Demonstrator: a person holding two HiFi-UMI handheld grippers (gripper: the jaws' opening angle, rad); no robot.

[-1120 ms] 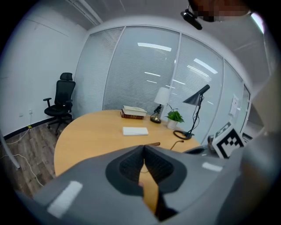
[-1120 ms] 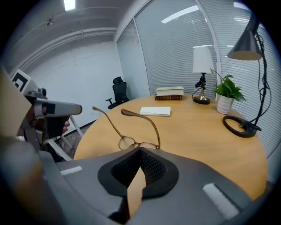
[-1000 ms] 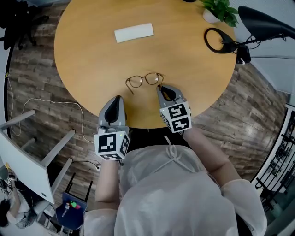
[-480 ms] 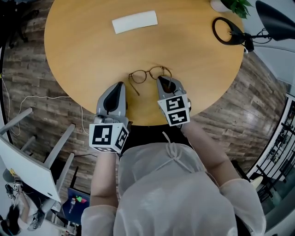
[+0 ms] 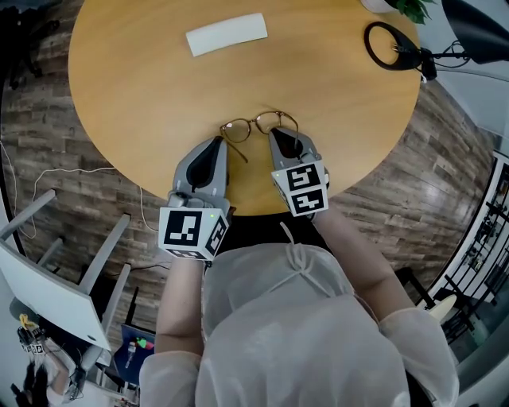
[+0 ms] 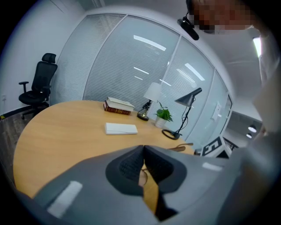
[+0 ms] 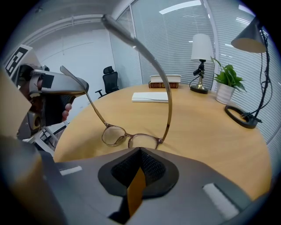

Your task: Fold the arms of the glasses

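Thin brown-rimmed glasses [image 5: 258,125] rest lenses-down near the round wooden table's [image 5: 143,95] front edge, both arms spread toward me. My left gripper [image 5: 215,143] is shut, its tip just left of the left arm, and I cannot tell if they touch. The right gripper [image 5: 278,133] is shut too, its tip at the right hinge. In the right gripper view the lenses [image 7: 129,138] lie just past the closed right gripper [image 7: 140,150], and the right arm [image 7: 169,105] arches up over it. Nothing sits between the closed pads of the left gripper [image 6: 143,147]; a brown arm tip [image 6: 183,146] shows to its right.
A white flat case [image 5: 227,33] lies at the table's far side. A black lamp base ring [image 5: 390,44] and a potted plant [image 5: 409,8] stand at the far right. Books [image 7: 164,81] and a small shaded lamp [image 7: 201,48] stand at the back edge.
My left gripper has moved forward onto the table, up beside the glasses' left arm. The right gripper has stayed at the right hinge.
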